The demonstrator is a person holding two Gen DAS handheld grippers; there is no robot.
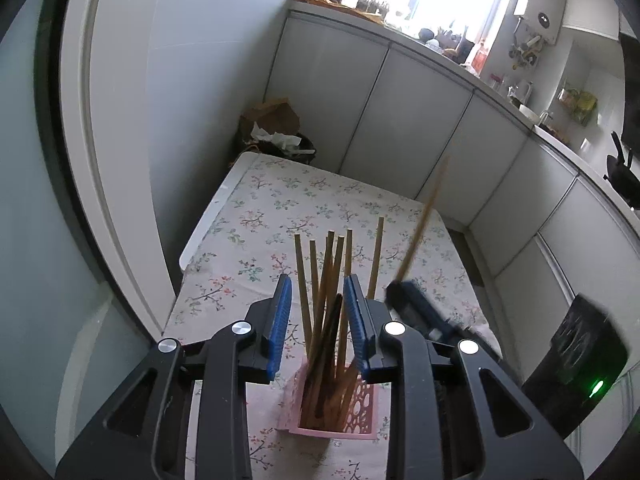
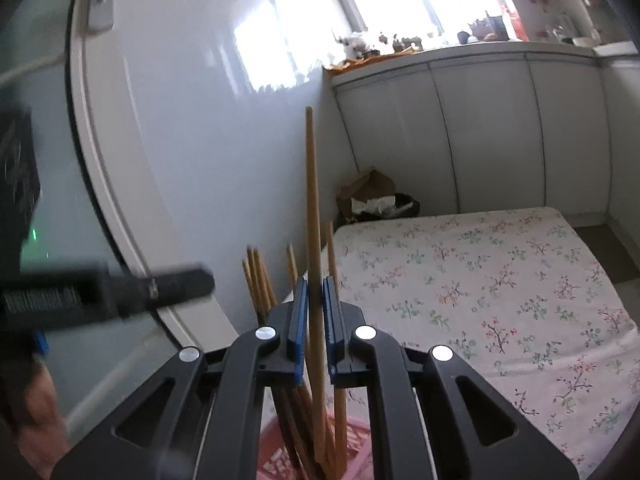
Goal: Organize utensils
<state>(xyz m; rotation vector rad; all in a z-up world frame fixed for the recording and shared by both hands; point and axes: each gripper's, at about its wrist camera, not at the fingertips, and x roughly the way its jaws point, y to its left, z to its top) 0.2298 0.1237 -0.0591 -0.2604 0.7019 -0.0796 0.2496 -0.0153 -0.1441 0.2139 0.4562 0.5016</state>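
- My right gripper point(image 2: 315, 316) has its fingers point(image 2: 298, 316) pinching one wooden chopstick point(image 2: 313, 208) low on its length; the stick stands nearly upright, its top far above the fingers.
- The lower end of this chopstick is already down among the other chopsticks point(image 1: 326, 280) in the pink holder point(image 1: 362, 408), which stands on the tabletop point(image 1: 256, 216) just under both grippers.
- My left gripper point(image 1: 318, 320) has its fingers point(image 1: 282, 312) spread, with the bundle of standing sticks between them; I judge that they do not press on any stick.
- One dark chopstick point(image 1: 330, 332) leans among the light wooden ones in the holder.
- I think the step in hand is to drop the held chopstick into the holder. To do it well, I should keep the stick upright, lower it until its end is deep in the holder, and only then let go, so it does not tip out.
- The holder looks light, so I should not push sideways on the bundle; the left gripper can stay near to guard it.
- The tabletop has a flowered cloth, and the rest of it is bare.
- White cabinets point(image 1: 400, 112) run along the wall, a bright window is above them, and a brown paper bag point(image 1: 272, 120) sits in the corner behind the table.
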